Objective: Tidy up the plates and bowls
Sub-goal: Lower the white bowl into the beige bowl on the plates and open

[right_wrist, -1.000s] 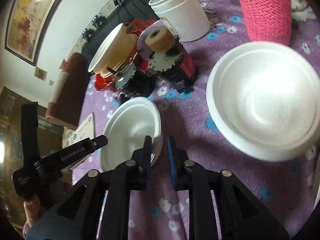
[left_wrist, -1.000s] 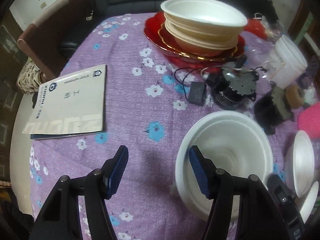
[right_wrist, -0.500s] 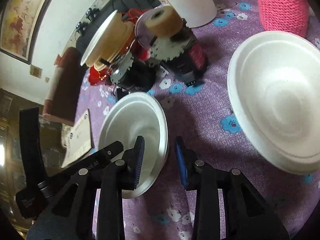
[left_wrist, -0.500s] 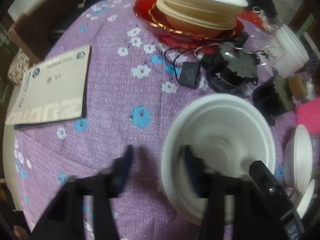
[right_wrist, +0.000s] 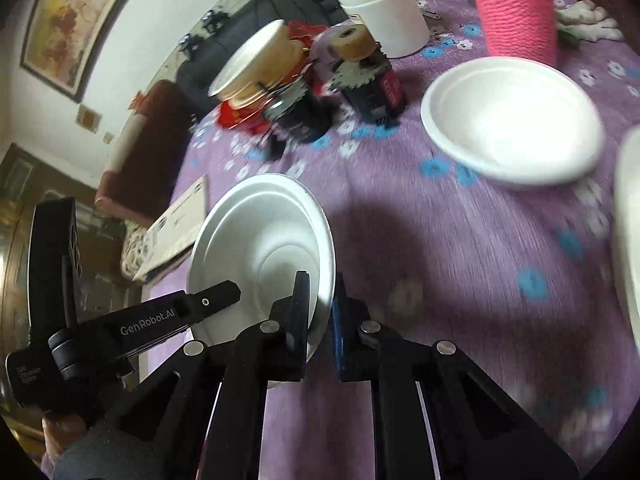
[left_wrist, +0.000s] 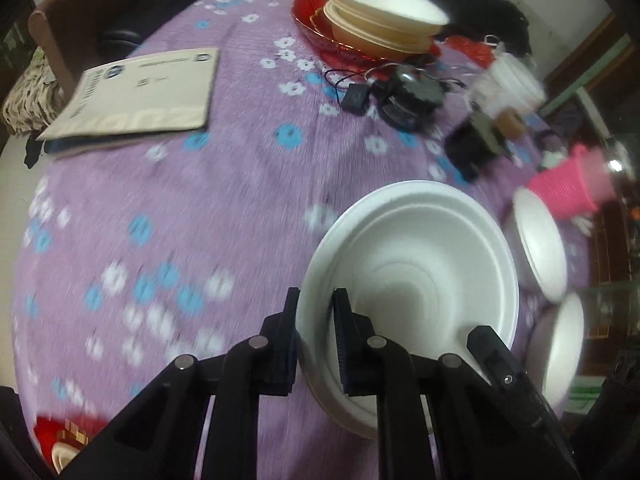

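Far left: booklet [left_wrist: 140,92] flat on the purple flowered cloth [left_wrist: 200,200], well clear of the work.

Left gripper [left_wrist: 317,296]: just been closing, from wide astride the rim a second ago to pinched tight on the near left rim of the white bowl [left_wrist: 420,260], one pad outside the wall and one inside.

Middle: same white bowl [right_wrist: 260,232], now tipped with its mouth toward both cameras and a dark shadow on the cloth beside it. Looks lifted clear of the cloth rather than resting, though the underside is hidden. Blurred cloth all round.

Right gripper [right_wrist: 322,292]: also just been closing, now clamped on the opposite rim of that bowl, rim edge nipped between the pads. Two-handed hold, then, one gripper on each side.

Farther back: stack of bowls [left_wrist: 384,16] on a red plate [left_wrist: 320,28], beyond a clutter of small motors and wires.

Right: two more white bowls, one [right_wrist: 512,120] near the pink knitted holder [right_wrist: 516,12] and another at the frame edge [left_wrist: 560,352], both loose on the cloth.

Meaning for the task: grasp done, carry stage open. Likely destination the far stack, or one of the loose bowls at right for nesting. Thin foam rim, so risk of flexing or slipping if the two hands pull apart.
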`<move>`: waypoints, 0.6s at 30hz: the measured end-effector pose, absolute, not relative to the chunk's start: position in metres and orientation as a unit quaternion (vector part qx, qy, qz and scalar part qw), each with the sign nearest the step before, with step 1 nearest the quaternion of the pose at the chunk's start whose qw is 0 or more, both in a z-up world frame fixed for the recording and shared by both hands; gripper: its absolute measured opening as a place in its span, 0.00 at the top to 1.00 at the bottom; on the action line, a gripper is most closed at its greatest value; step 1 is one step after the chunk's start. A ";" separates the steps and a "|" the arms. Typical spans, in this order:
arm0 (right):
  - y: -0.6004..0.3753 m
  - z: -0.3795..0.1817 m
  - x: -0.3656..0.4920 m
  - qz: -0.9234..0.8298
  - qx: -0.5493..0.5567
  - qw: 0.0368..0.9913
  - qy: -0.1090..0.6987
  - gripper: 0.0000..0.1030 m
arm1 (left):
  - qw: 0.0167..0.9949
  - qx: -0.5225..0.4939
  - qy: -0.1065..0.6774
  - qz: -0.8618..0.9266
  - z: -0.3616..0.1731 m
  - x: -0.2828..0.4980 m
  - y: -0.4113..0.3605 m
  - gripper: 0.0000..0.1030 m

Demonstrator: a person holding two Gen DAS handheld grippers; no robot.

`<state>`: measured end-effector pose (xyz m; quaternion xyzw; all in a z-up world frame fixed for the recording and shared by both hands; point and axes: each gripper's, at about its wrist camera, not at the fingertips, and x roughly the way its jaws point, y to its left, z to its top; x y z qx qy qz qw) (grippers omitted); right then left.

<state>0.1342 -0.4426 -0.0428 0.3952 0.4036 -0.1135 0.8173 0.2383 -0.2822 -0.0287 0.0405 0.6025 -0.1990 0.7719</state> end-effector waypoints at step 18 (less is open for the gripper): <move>-0.229 -0.013 0.045 0.041 0.293 0.857 0.422 0.91 | 0.831 -0.007 0.548 -0.096 0.005 0.119 -0.066 0.85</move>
